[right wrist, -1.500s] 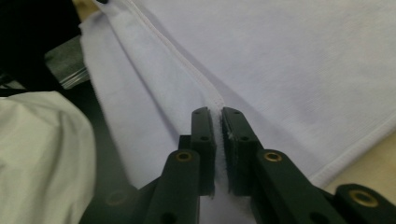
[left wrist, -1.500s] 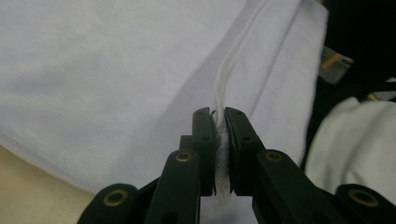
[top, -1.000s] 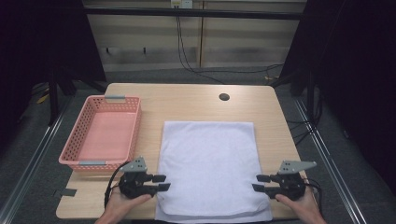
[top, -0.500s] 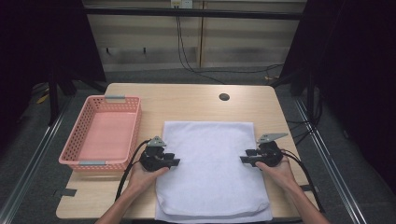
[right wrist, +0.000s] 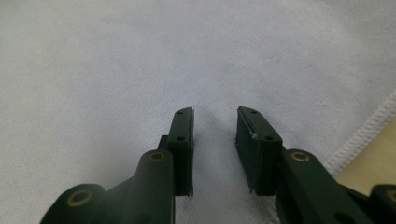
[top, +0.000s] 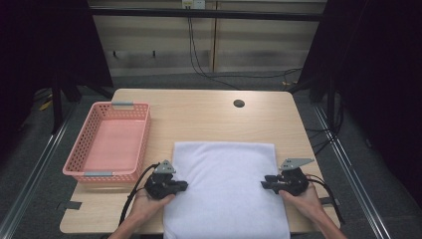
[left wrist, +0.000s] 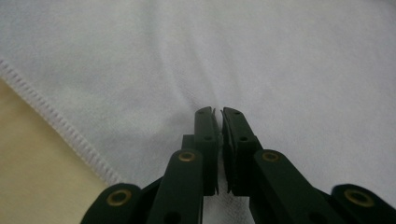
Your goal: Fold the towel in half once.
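Observation:
A white towel (top: 226,184) lies flat on the wooden table (top: 209,119), its near end hanging over the front edge. My left gripper (top: 181,185) rests on the towel's left edge. In the left gripper view its jaws (left wrist: 219,112) have just been closing and stand almost together, with a small pucker of towel (left wrist: 280,70) pinched at their tips. My right gripper (top: 264,183) sits at the towel's right edge. Its jaws (right wrist: 215,114) have just been closing too but still stand apart, with flat towel (right wrist: 116,70) under the gap.
A pink plastic basket (top: 144,139) stands empty at the table's left side, close to my left hand. A round cable hole (top: 239,103) sits near the far edge. Dark frame posts and floor cables surround the table.
Both grippers moved from the towel's front corners forward and inward along its side edges, then drew back a little and sank onto the cloth. Both pairs of jaws narrowed, the left almost fully.

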`<state>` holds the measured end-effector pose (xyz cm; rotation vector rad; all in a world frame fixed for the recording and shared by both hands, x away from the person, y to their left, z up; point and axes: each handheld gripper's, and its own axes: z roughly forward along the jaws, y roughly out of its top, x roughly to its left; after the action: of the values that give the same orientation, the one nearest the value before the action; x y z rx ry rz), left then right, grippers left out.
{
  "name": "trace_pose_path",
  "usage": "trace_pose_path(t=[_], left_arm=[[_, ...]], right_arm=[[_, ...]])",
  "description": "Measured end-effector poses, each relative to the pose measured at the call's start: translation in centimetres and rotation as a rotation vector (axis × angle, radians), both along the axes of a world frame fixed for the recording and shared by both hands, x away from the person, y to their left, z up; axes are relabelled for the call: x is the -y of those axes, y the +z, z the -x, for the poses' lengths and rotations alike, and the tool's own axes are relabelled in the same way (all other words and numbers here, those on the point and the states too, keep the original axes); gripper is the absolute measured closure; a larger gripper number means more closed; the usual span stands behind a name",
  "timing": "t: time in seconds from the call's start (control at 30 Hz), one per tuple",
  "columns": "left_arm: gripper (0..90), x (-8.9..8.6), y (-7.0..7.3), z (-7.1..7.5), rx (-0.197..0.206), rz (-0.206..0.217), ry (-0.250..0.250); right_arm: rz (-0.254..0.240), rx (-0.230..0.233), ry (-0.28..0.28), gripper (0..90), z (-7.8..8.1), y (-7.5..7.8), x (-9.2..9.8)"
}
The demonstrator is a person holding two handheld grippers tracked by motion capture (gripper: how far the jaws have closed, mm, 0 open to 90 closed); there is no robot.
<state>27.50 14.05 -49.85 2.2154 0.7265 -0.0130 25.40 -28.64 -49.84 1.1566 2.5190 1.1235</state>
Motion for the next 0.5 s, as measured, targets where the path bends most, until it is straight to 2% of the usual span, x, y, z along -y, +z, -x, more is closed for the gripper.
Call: trace_pose_path(t=[0.07,0.13,0.2,0.27,0.3,0.37,0.43,0.5], left_arm=[[85.0,-0.3,0.0,1.0,-0.016,0.012,-0.055],[85.0,-0.5,0.1,1.9,-0.026,0.005,-0.051],[85.0,-0.7,0.2,3.1,-0.033,-0.001,-0.066],[84.6,-0.9,0.3,3.9,-0.071,0.005,-0.087],[84.4,-1.0,0.3,4.3,-0.066,0.003,-0.098],[82.5,-1.0,0.6,4.3,-0.075,-0.001,-0.115],[80.2,-1.0,1.2,3.7,-0.028,0.006,-0.072],[76.2,-1.0,2.1,2.1,0.008,0.016,-0.037]], right_arm=[[-0.02,-0.01,0.022,67.8,1.1,-0.1,0.3],[-0.023,-0.032,0.037,72.2,1.9,0.1,0.5],[-0.027,-0.051,0.055,72.2,2.8,0.1,0.5],[-0.03,-0.066,0.068,72.1,3.9,0.3,0.3],[-0.021,-0.078,0.088,72.1,4.3,0.4,0.2],[-0.019,-0.092,0.095,71.3,5.2,0.5,0.1],[-0.026,-0.103,0.094,67.9,5.2,0.7,0.2],[-0.031,-0.055,0.065,63.9,4.6,1.0,0.6]])
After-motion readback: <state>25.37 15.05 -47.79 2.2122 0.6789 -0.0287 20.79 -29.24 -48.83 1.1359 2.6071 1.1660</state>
